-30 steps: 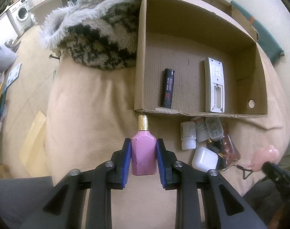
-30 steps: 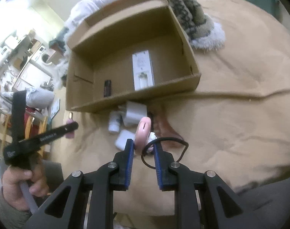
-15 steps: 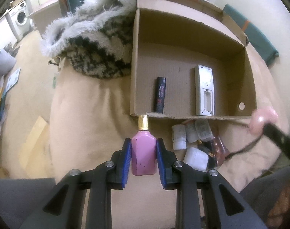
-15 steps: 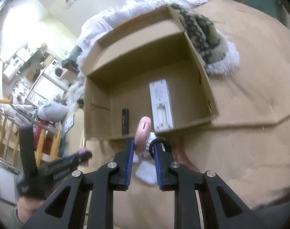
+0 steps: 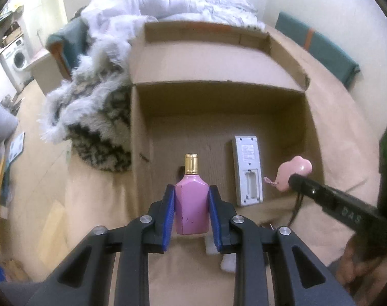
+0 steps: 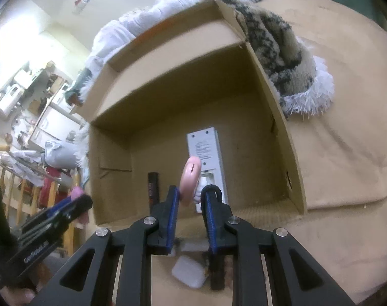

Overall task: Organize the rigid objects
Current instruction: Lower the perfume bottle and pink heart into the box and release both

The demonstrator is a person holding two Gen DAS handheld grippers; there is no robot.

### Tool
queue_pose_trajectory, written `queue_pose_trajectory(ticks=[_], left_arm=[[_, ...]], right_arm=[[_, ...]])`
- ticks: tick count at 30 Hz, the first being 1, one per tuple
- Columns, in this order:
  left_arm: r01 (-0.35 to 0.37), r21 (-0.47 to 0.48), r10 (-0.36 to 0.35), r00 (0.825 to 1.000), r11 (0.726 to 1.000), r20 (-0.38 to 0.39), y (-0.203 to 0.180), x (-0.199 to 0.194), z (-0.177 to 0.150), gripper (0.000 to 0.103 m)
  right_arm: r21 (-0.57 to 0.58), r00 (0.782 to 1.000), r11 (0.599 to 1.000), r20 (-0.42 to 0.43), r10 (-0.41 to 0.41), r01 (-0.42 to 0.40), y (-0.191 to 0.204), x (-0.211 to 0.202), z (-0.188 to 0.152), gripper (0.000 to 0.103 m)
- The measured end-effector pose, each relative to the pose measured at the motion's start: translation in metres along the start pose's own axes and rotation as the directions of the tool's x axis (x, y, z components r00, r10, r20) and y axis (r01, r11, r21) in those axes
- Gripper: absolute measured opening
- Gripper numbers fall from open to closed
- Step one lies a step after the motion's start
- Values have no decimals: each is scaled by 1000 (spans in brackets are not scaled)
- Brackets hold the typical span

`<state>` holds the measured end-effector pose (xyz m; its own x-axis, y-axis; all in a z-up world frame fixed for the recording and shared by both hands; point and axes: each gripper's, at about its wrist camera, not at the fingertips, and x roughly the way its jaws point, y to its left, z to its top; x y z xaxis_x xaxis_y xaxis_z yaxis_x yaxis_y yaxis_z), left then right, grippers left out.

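Now | left claw [image 5: 192, 204] clamped on pink bottle [image 5: 191, 204] | right claw [image 6: 190, 199] clamped on pink charm [image 6: 190, 178] | both poised over box [image 5: 218, 94] for drop-in

The black lighter [image 5: 180, 170] is almost wholly hidden behind the pink bottle [image 5: 191, 204] in the left wrist view; only a dark sliver is seen beside the gold cap. Its lower end is covered by the right gripper [image 6: 191, 200] in the right wrist view, and its red print is too blurred to be read. The lower part of the white remote [image 6: 206, 153] is masked by the pink charm [image 6: 190, 178]. The small white items [image 5: 227, 261] outside the box are largely concealed by gripper fingers; one is perhaps a case [image 6: 189, 271]. The label on the remote cannot be read.
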<state>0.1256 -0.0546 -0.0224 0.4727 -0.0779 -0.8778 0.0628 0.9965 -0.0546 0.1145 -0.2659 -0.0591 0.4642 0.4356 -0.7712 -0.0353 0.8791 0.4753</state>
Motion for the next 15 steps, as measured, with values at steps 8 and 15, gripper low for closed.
queue_pose_trajectory(ticks=[8, 15], left_arm=[[-29, -32, 27, 999, 999, -45, 6, 53, -2, 23], [-32, -11, 31, 998, 999, -57, 2, 68, -10, 23]], right_arm=[[26, 998, 999, -63, -27, 29, -9, 27, -1, 22], [22, 996, 998, -70, -54, 56, -10, 33, -2, 22]])
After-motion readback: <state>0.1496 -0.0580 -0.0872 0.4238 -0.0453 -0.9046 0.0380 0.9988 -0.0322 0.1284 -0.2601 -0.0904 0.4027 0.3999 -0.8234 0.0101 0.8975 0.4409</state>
